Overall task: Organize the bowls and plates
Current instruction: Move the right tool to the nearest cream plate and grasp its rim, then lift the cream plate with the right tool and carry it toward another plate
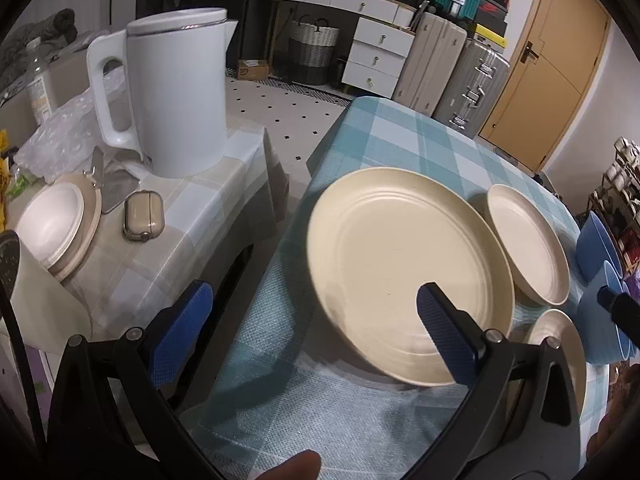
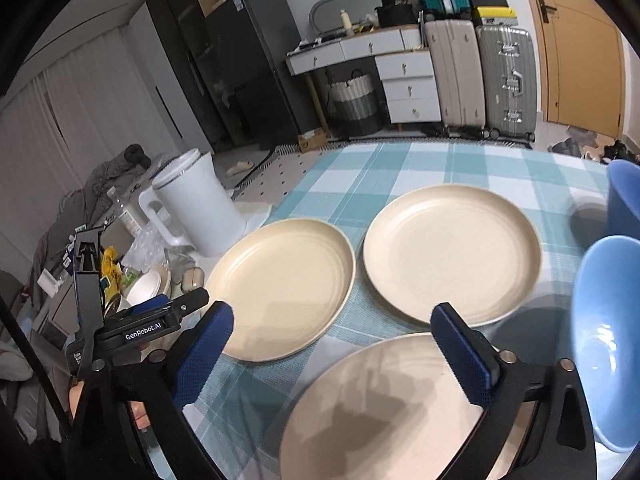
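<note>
Checked table (image 2: pixel 400 168): three cream plates (image 2: pixel 452 252) lie unstacked, blue bowls (image 2: pixel 608 360) (perhaps two) aside; both grippers (image 1: pixel 316 328) (image 2: pixel 332 352) gape empty.

Both grippers, left gripper (image 1: pixel 316 324) and right gripper (image 2: pixel 334 348), have black frames, blue textured pads and silver screws; white lettering, seemingly "GenRobot.AI", marks the left one's side.

left gripper (image 1: pixel 316 320) open, right gripper (image 2: pixel 332 344) open, angled downward
</note>
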`<action>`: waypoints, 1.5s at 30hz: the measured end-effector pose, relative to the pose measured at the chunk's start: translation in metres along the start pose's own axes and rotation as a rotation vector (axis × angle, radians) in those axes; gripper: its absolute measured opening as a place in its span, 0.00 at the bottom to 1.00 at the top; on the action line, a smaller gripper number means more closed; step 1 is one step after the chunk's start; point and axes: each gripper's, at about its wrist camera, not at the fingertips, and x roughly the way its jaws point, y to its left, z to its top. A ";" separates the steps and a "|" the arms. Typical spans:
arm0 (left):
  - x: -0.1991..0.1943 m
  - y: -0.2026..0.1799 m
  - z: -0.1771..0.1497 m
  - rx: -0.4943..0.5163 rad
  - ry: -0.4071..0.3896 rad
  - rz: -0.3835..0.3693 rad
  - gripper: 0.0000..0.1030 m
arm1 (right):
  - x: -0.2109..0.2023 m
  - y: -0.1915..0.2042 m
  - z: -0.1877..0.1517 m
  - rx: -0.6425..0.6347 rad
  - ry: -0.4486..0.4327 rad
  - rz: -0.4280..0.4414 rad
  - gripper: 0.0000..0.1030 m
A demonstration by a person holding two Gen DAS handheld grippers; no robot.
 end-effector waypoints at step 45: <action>0.029 -0.009 -0.015 0.010 0.080 -0.097 0.17 | 0.101 0.009 -0.003 -0.030 0.177 -0.111 0.17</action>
